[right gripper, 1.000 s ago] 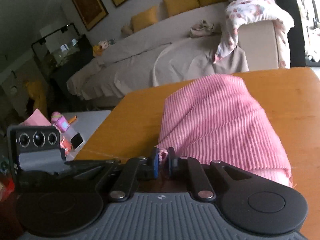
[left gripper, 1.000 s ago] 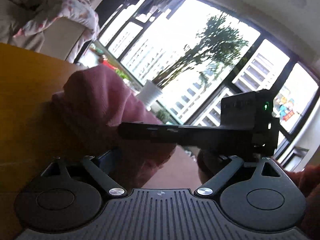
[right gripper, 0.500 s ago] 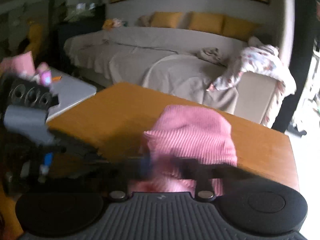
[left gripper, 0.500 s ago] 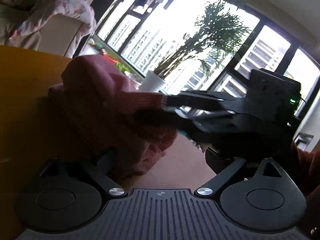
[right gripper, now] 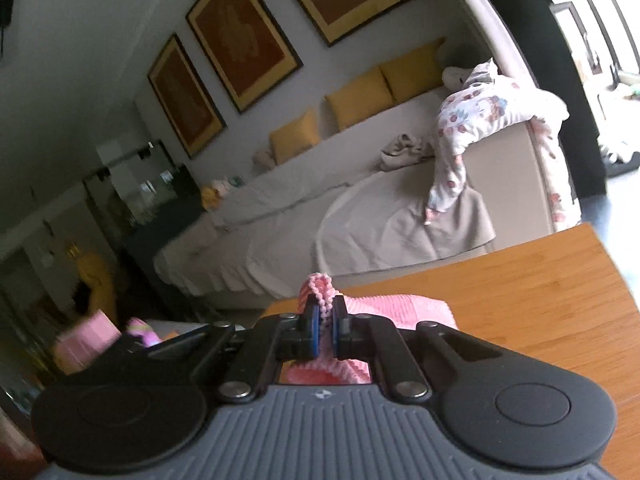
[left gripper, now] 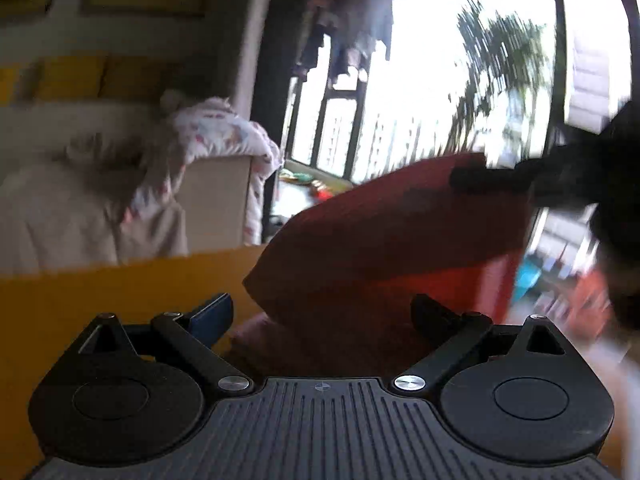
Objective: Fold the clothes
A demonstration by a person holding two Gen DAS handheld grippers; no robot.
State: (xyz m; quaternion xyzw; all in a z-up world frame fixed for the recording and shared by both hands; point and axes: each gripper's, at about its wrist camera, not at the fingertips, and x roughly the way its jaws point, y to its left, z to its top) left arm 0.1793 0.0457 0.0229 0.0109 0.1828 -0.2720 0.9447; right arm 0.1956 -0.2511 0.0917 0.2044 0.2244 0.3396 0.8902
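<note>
At the left of the left wrist view, a beige cloth-covered sofa [left gripper: 60,200] is seen behind the orange-brown wooden table [left gripper: 100,288], with a white floral-print garment [left gripper: 224,136] draped over its arm. The left gripper [left gripper: 320,316] is seen with its jaws spread wide: the blue-padded finger [left gripper: 212,316] stands over the table, apart from the cloth, and the other finger lies against dark folds. The pink ribbed knitted garment [left gripper: 384,248], shown dark red against the bright window [left gripper: 420,80], is raised in a peak above the table, partly between these fingers; no grip by them is seen. At the far right the blurred black right gripper [left gripper: 480,178] is seen at the garment's top edge.

In the right wrist view, three framed reddish pictures [right gripper: 240,44] hang on the wall at the left, above yellow cushions [right gripper: 356,96] on the sofa [right gripper: 360,216]. The right gripper [right gripper: 325,328] is closed narrowly, the garment's [right gripper: 400,308] looped edge being pinched between the blue pads [right gripper: 314,330]. The rest of the cloth hangs below, over the table [right gripper: 540,304]. The floral garment [right gripper: 480,120] is seen at the right.
</note>
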